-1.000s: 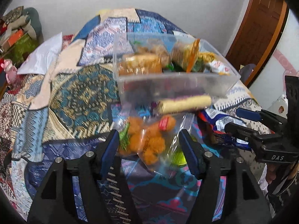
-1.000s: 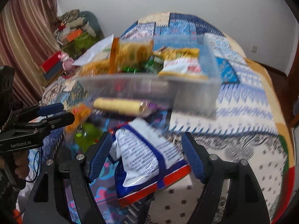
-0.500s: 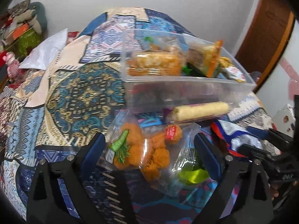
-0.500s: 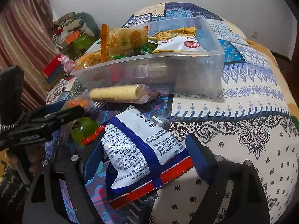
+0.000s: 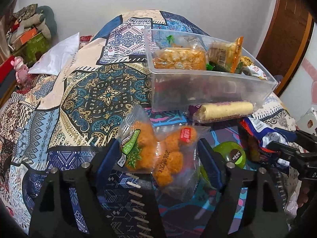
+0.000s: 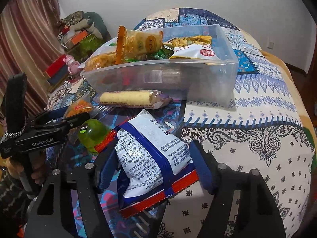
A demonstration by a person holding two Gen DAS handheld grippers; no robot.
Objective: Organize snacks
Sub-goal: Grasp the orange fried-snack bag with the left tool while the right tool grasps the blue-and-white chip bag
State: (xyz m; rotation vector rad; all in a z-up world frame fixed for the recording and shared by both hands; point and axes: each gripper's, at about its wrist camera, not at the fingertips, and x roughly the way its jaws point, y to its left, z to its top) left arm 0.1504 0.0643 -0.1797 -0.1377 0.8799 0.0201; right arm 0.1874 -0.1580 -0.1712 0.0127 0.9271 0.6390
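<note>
Two black hand-held grippers with blue pads work low over a patchwork-patterned bedspread (image 5: 95,91). In the left wrist view, the left gripper (image 5: 158,154) fills the bottom of the frame, and its jaws have just been closing around a clear plastic bag of orange fried snack balls (image 5: 158,154); the left pad touches the bag's edge, but I cannot tell whether the right pad presses on it. Just right of that bag lies a round green jelly cup with a dark label (image 5: 231,154). In the right wrist view, the right gripper (image 6: 152,164) sits at the bottom centre, and its jaws have just been closing on a white, blue and red crinkled snack packet (image 6: 150,158), both pads now against the packet's sides. Farther up in both views, a long pale yellow wafer roll in clear wrap (image 5: 223,111) lies on the bedspread, touching the near wall of a clear rectangular plastic bin (image 5: 208,91). Inside that bin sit several packets, among them an orange-edged biscuit pack (image 6: 138,43) standing tilted and a white pouch with a red logo (image 6: 194,54). Beyond the bed is a white wall (image 5: 178,0).
</note>
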